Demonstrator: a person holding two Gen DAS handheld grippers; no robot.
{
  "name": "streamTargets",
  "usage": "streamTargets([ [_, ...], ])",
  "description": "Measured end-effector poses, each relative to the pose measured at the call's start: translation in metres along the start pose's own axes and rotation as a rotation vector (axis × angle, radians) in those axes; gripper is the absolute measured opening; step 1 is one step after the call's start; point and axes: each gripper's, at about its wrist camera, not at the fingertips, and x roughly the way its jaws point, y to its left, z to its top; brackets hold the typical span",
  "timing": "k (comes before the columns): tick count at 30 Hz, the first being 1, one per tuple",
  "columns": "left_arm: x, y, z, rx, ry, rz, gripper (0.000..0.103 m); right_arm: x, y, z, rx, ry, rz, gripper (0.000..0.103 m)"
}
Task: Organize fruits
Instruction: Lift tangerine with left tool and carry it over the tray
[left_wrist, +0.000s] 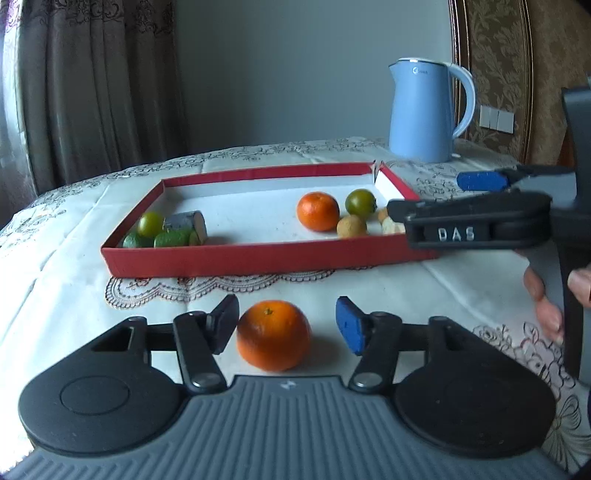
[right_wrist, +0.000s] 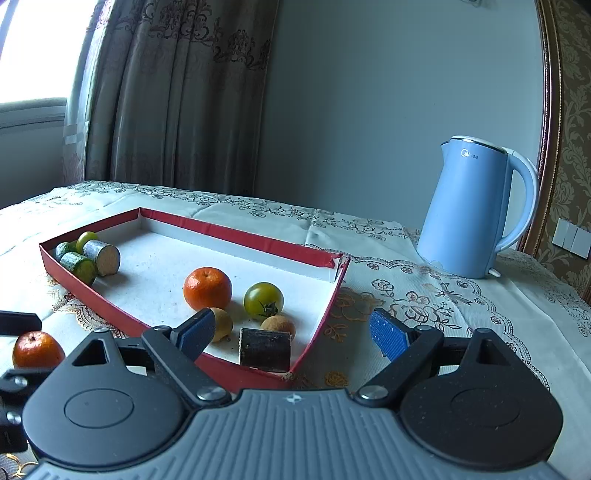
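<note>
Sitting on the embroidered tablecloth (left_wrist: 369, 291) just in front of the red tray (left_wrist: 258, 254), an orange (left_wrist: 273, 334) rests between the two pads of the left gripper (left_wrist: 286, 328); the black pad on one side is at or almost at the peel, the blue pad on the other stands clearly apart, so the jaws are released and nothing is gripped. Inside the tray, the left end holds a cluster of small green fruits (left_wrist: 149, 223) beside a grey cylinder with a pale cut face (left_wrist: 188, 225). Toward the right end lie a second orange (left_wrist: 318, 211), a green tomato-like fruit (left_wrist: 360, 202) and a small tan round fruit (left_wrist: 351, 226), all close together. The right wrist view adds another tan fruit (right_wrist: 279, 325) and a dark cylinder (right_wrist: 266, 349) lying in the tray's near corner. The right gripper (right_wrist: 295, 332) hangs over that corner with its blue pads spread wide and nothing between them; from the left wrist view it appears side-on, its body covering part of the tray's right end, with a person's fingers (left_wrist: 546, 306) wrapped around its handle. A light blue electric kettle (left_wrist: 424, 110) stands upright on the cloth behind the tray's far right corner, well apart from the fruit. Brown patterned curtains (right_wrist: 177, 92) hang at the back left.
</note>
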Motion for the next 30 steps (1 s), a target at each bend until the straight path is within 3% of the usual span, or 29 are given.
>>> streamTargets([
  [5,-0.002,0.006,-0.001,-0.025,-0.001,0.008,0.037,0.000,0.000,0.000,0.000,0.000,-0.001,0.091],
  [19,-0.006,0.011,0.008,-0.022,-0.033,0.019,0.036,0.000,0.000,0.000,0.001,0.001,-0.001,0.091],
  [30,0.013,0.021,0.065,-0.038,-0.121,0.033,0.036,0.000,0.000,0.000,-0.002,0.003,-0.003,0.091],
])
